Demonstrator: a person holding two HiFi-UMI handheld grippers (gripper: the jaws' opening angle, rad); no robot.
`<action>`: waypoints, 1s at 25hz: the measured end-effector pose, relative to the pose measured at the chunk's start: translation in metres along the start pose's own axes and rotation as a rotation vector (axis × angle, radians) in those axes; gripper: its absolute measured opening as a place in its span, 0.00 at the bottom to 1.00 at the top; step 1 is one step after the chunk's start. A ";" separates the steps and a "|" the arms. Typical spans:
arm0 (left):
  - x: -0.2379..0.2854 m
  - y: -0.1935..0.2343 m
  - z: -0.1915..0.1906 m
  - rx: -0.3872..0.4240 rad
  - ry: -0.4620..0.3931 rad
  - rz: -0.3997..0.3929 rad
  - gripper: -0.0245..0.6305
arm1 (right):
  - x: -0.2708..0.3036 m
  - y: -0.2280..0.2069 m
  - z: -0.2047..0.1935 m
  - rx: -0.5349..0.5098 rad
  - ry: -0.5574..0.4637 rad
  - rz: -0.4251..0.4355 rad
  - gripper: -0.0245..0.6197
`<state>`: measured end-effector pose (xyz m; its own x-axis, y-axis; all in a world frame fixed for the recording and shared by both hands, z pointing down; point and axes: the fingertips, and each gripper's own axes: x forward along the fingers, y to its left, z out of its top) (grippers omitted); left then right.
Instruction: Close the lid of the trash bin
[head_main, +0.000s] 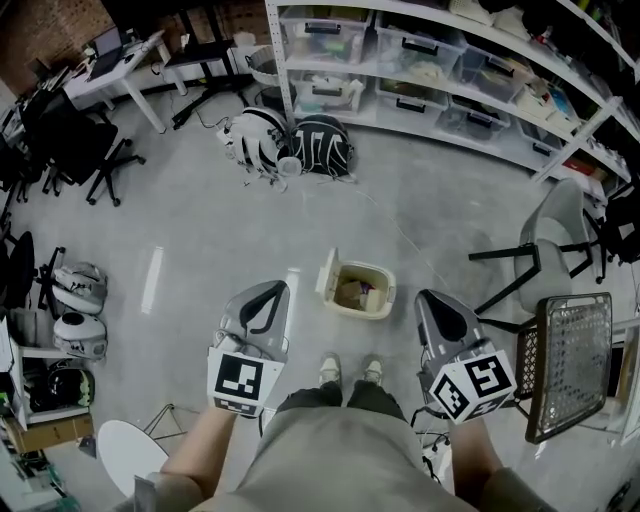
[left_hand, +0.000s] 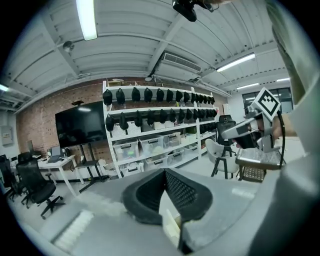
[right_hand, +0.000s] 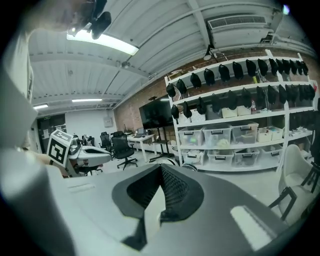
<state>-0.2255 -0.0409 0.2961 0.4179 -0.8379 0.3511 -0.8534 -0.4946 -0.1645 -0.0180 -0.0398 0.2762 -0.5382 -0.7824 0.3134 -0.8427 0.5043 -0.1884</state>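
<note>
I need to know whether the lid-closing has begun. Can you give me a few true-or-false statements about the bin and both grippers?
1. The trash bin has its lid open. True.
2. The left gripper grips the lid. False: it is held up apart from the bin, with its jaws together on nothing.
3. The bin stands on the floor just ahead of the person's shoes. True.
4. The bin is empty. False: some rubbish lies inside.
5. The right gripper has its jaws wide apart. False: they are together, holding nothing.
</note>
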 end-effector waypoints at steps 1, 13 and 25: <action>0.004 0.001 -0.001 -0.005 0.006 0.002 0.04 | 0.004 -0.004 -0.001 -0.002 0.005 0.002 0.04; 0.099 0.007 -0.054 -0.034 0.085 0.005 0.04 | 0.068 -0.073 -0.038 0.018 0.069 0.039 0.04; 0.206 -0.004 -0.240 -0.229 0.381 -0.030 0.04 | 0.154 -0.132 -0.175 0.039 0.237 0.023 0.04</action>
<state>-0.2103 -0.1561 0.5908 0.3357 -0.6576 0.6744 -0.9074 -0.4179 0.0443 0.0127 -0.1628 0.5117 -0.5439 -0.6609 0.5171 -0.8323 0.5033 -0.2323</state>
